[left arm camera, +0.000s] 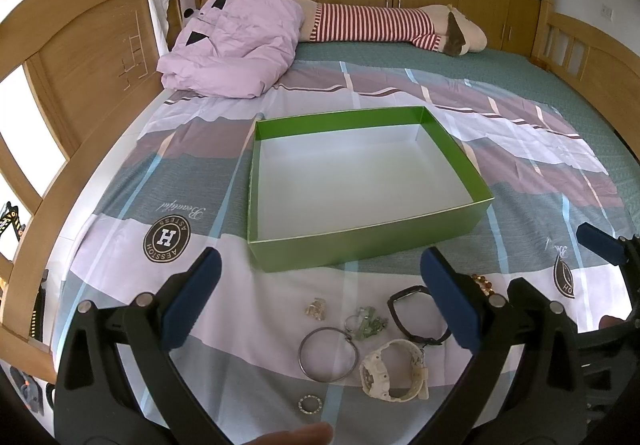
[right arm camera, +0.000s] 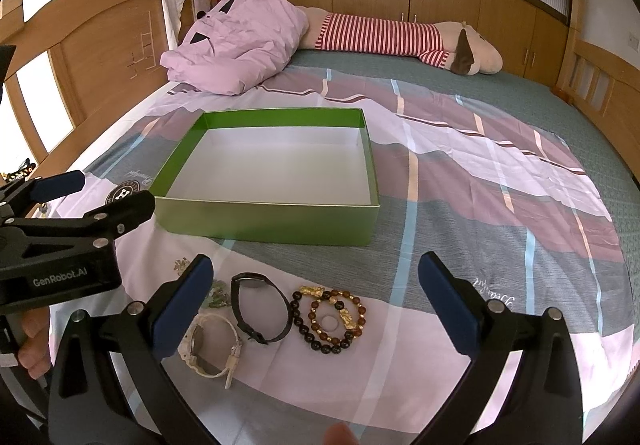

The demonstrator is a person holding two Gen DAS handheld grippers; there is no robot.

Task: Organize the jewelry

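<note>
Jewelry [left arm camera: 360, 349] between spread left gripper [left arm camera: 320, 297] | green box [left arm camera: 360, 241] beyond, empty

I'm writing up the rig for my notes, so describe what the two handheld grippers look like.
Both match. The left gripper and right gripper have black curved plastic arms with silver round rivets at the joints, ending in flat dark blue fingers. In the right wrist view, the left gripper's black body carries white "GenRobot.AI" lettering. No cables or sleeves show; only fingertips appear at the frame edges.
</note>
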